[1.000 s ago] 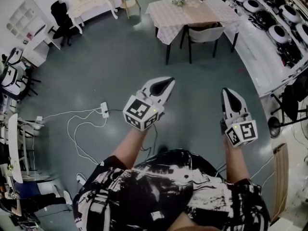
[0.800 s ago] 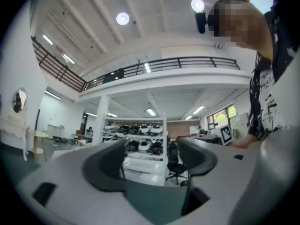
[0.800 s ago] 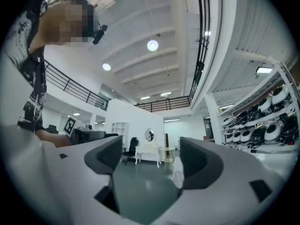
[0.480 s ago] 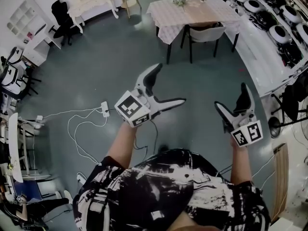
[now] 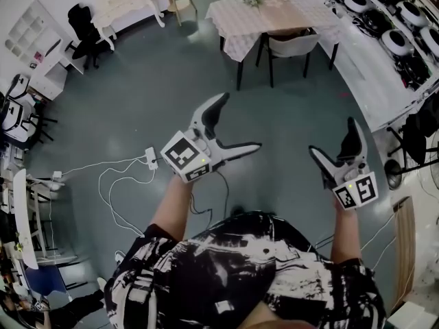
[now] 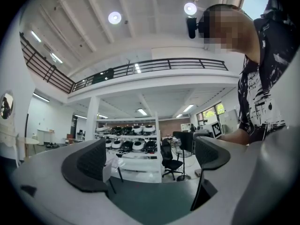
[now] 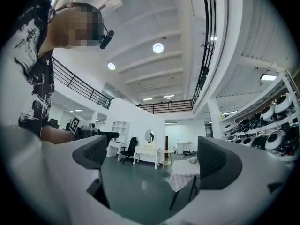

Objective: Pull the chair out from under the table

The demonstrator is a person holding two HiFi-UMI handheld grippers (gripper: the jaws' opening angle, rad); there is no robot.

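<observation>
A light chair (image 5: 293,46) stands tucked under the table (image 5: 241,20), which has a pale cloth and sits far ahead at the top of the head view. Both grippers hang in mid-air over the green floor, well short of it. My left gripper (image 5: 240,122) is open wide with nothing between its fingers, and its pads (image 6: 91,161) frame only the far room. My right gripper (image 5: 333,137) is also open and empty. In the right gripper view the clothed table (image 7: 185,171) shows between the jaws, small and distant.
White cables and a power strip (image 5: 147,157) lie on the floor at the left. Shelves with round white devices (image 5: 398,43) line the right side. A black office chair (image 5: 82,26) and white furniture (image 5: 127,2) stand at the back left.
Both grippers were shut a second ago and now stand wide open. The left gripper has drifted a little left and turned; the right has hardly moved.
</observation>
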